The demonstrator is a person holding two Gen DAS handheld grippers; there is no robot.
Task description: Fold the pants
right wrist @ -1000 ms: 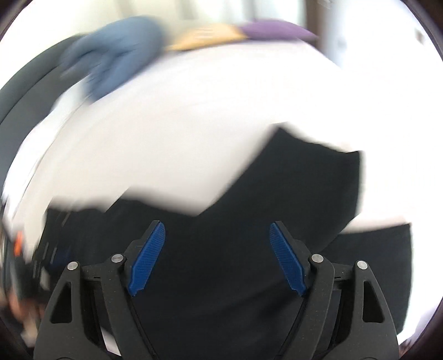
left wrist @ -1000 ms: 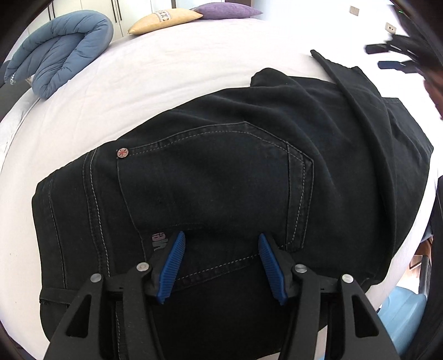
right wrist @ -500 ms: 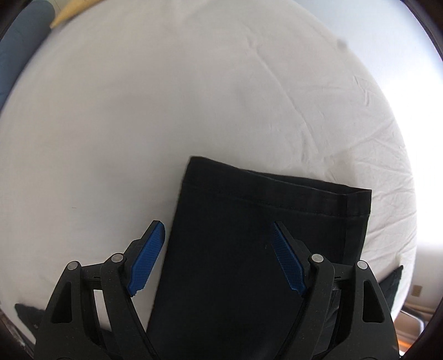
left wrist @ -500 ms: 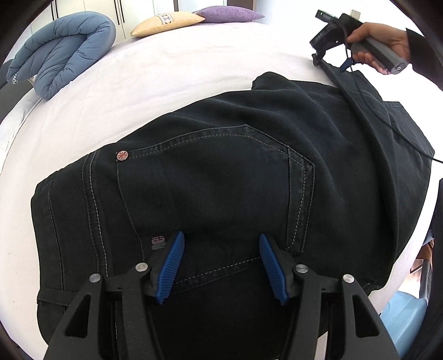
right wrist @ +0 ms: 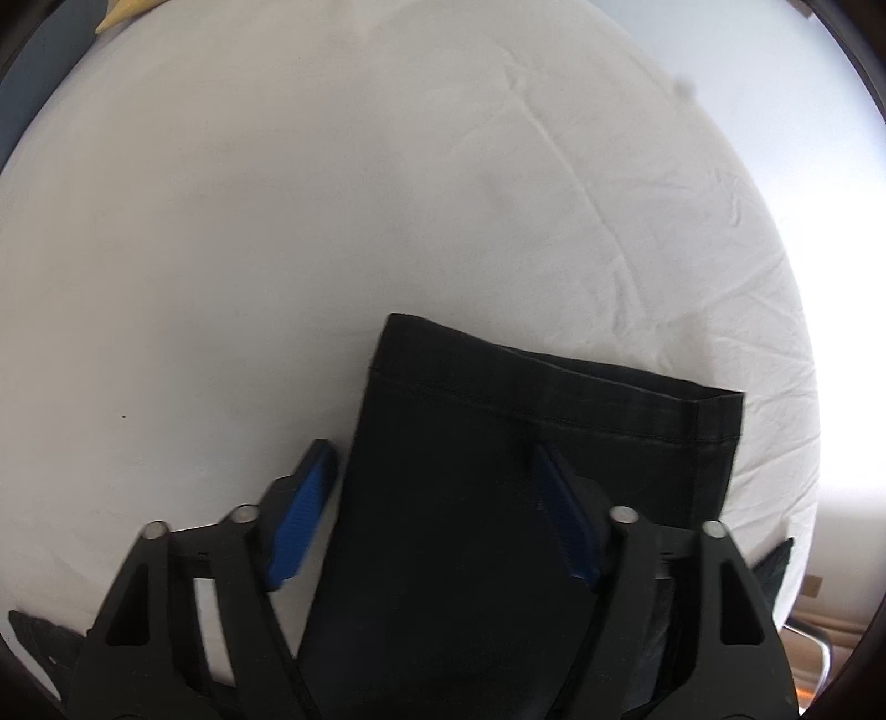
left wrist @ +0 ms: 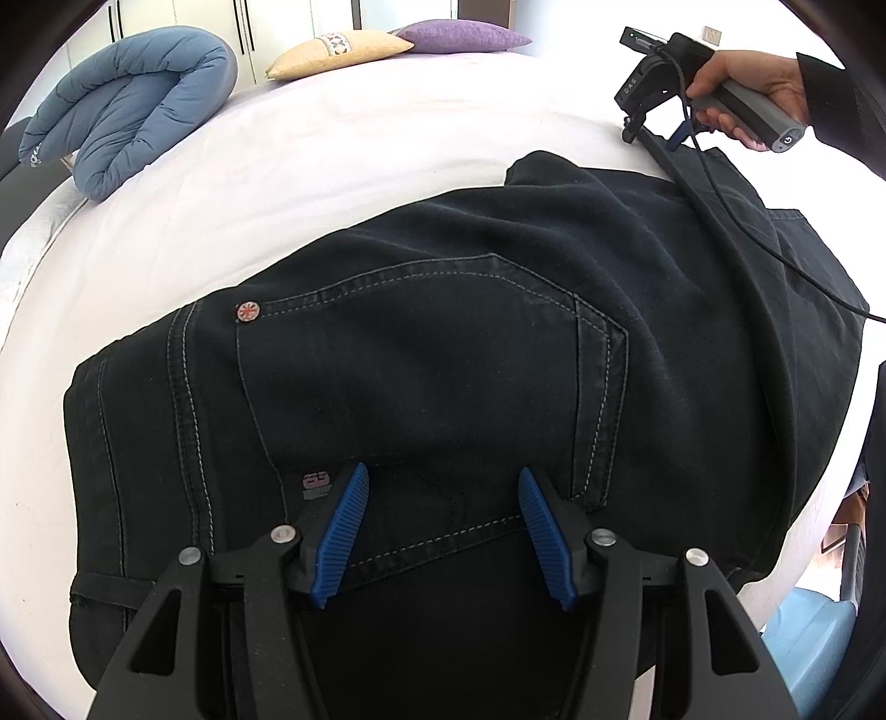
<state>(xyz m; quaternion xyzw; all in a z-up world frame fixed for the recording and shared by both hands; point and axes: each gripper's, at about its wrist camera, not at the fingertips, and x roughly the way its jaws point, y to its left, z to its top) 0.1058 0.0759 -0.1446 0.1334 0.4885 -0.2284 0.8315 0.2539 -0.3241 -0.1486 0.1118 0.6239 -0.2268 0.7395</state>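
I see the black pants (left wrist: 443, 343) spread on the white bed (left wrist: 343, 149). My left gripper (left wrist: 440, 526) hovers over the back pocket, jaws wide. My right gripper (right wrist: 432, 515) straddles the leg hem (right wrist: 554, 399), jaws wide.

The pants (left wrist: 443, 343) lie across the bed (left wrist: 360, 138), seat end nearest, one leg stretching away to the right. A quilt (left wrist: 127, 116) sits at the far left of the bed, two pillows (left wrist: 343, 47) behind it. The leg's hem (right wrist: 554, 399) lies flat on the sheet (right wrist: 332, 221).
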